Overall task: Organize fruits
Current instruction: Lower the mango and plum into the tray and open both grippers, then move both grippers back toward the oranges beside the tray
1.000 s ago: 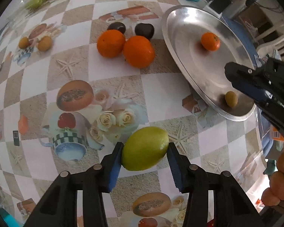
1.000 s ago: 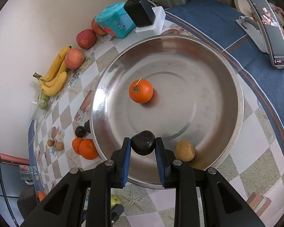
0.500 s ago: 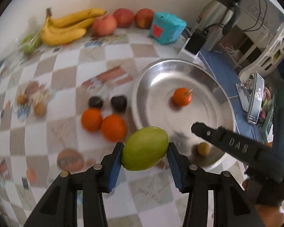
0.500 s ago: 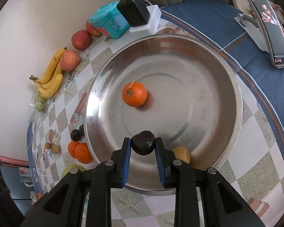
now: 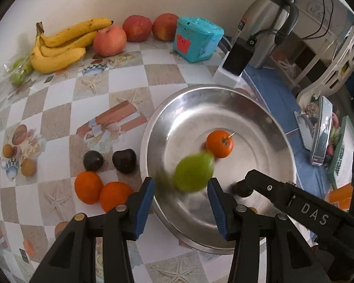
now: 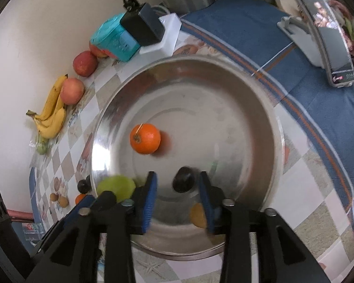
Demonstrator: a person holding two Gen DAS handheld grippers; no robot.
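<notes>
**Both fruits let go over the bowl**

Left gripper [image 5: 180,189]: pads no longer touch the green fruit [image 5: 193,173]. A second ago it sat clamped between them; now it is a blurred green smear clear of both pads, over the near-left part of the steel bowl [image 5: 278,127], just below the small orange [image 5: 219,143]. Probably mid-fall or rolling; blur makes it hard to say if it has landed.

Right gripper [image 6: 178,189]: jaws have just been opening. The dark fruit [image 6: 183,182], pinched half a second ago, sits between the blue pads with gaps on both sides, resting on or just above the bowl floor. A small tan fruit [image 6: 198,214] lies partly hidden behind the right pad.

Meaning: two more pieces look delivered, so the bowl would hold four. Outside it remain two oranges [image 5: 102,189], two dark fruits [image 5: 109,160], bananas [image 5: 59,44] and apples [image 5: 109,40] by the wall.

Orientation: the green fruit is oval; in the left wrist view its long axis seems to run diagonally, upper end toward the small orange, though smear may exaggerate this. The dark fruit is roundish, no clear axis.
</notes>
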